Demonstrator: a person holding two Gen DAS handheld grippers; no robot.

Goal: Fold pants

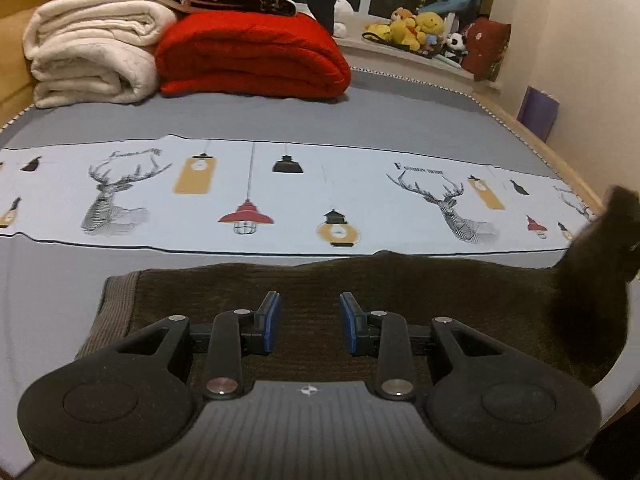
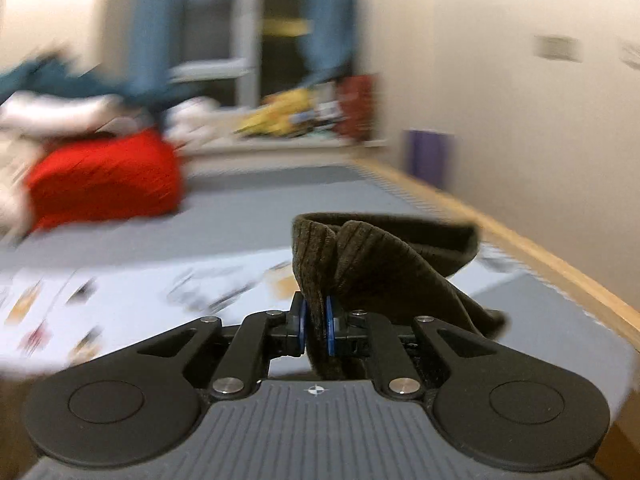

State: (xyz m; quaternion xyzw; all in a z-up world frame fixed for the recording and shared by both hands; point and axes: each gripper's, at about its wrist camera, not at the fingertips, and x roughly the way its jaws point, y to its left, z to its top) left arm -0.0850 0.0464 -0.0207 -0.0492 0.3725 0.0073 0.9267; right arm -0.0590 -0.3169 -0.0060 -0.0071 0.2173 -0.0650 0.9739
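Note:
Dark brown ribbed pants (image 1: pixel 400 292) lie flat across the near part of the bed, their lighter waistband at the left. My left gripper (image 1: pixel 309 322) hovers over the pants, open, with nothing between its blue pads. At the right edge of the left wrist view one end of the pants (image 1: pixel 600 264) is lifted off the bed. In the right wrist view that end of the pants (image 2: pixel 380 264) bunches up and drapes to the right, and my right gripper (image 2: pixel 316 330) is shut on the fabric. The right wrist view is blurred.
The bed (image 1: pixel 360 120) has a grey sheet with a pale printed band of deer and lamps. A red blanket (image 1: pixel 252 56) and a cream blanket (image 1: pixel 92 52) are stacked at the back. Plush toys (image 1: pixel 416 28) sit on the sill. A wooden bed edge (image 2: pixel 540 256) runs beside the wall.

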